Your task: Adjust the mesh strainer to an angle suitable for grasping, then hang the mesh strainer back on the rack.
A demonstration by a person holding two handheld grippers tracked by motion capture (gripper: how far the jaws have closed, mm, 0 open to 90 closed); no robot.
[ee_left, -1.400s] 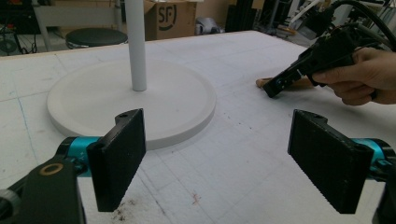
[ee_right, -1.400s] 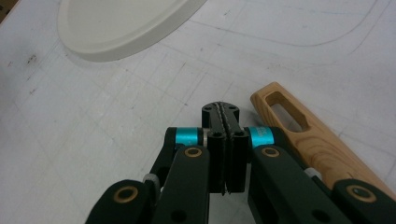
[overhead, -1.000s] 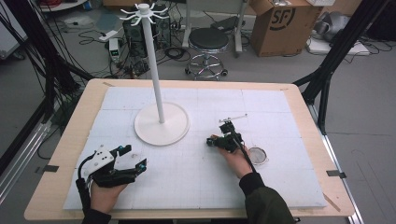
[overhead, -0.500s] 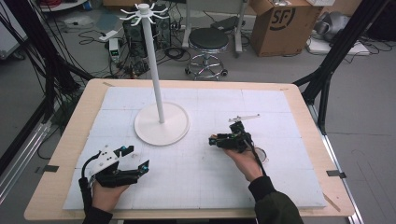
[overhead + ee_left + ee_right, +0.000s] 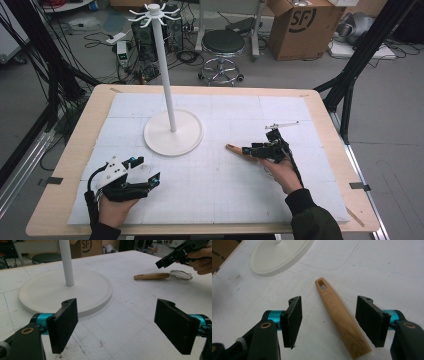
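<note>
The right gripper [image 5: 328,322], jaws just opening, straddles the wooden handle [image 5: 339,315] lying free on the surface [image 5: 215,200]; the left gripper [image 5: 122,327] stands open.

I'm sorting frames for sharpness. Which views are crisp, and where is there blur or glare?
High view: soft and low in detail, the strainer's wooden handle a small smudge. Right gripper view: handle grain sharp, no glare, faint shadows under the jaws. Left gripper view: near jaws sharp, the white stand base evenly lit, background boxes blurred.
</note>
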